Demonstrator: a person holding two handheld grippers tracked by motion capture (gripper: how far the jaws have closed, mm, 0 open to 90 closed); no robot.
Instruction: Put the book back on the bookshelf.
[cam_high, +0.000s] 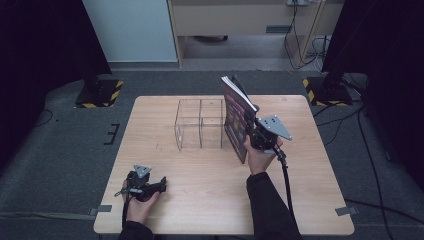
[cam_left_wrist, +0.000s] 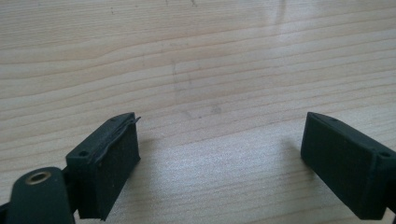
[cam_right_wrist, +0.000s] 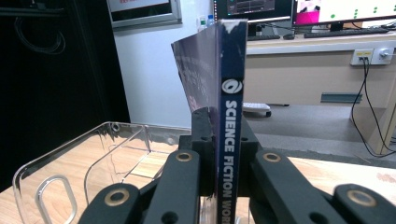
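Under both my grippers, the wooden table (cam_high: 210, 170) carries everything, and I rest my left gripper (cam_high: 145, 186) on its near edge, out of the way, jaws spread wide with nothing between them and only bare wood grain ahead of them.

Just to the left of my right gripper (cam_high: 254, 131) stands the clear plastic organizer (cam_high: 199, 124), its 2 compartments open at the top. I judge I keep the book right beside it so I can lower it into the nearer slot.

In my right gripper, the book (cam_high: 236, 116) stands upright, clamped at its spine edge between the closed jaws, raised above the table and tilted slightly. Holding it by the spine keeps the pages from fanning and leaves the thin edge pointed down for slotting.

On the dark blue spine (cam_right_wrist: 231, 116), the white letters read "SCIENCE FICTION WOR", the rest hidden by my jaws, beneath a small round white logo. The cover's writing is too blurred to read.
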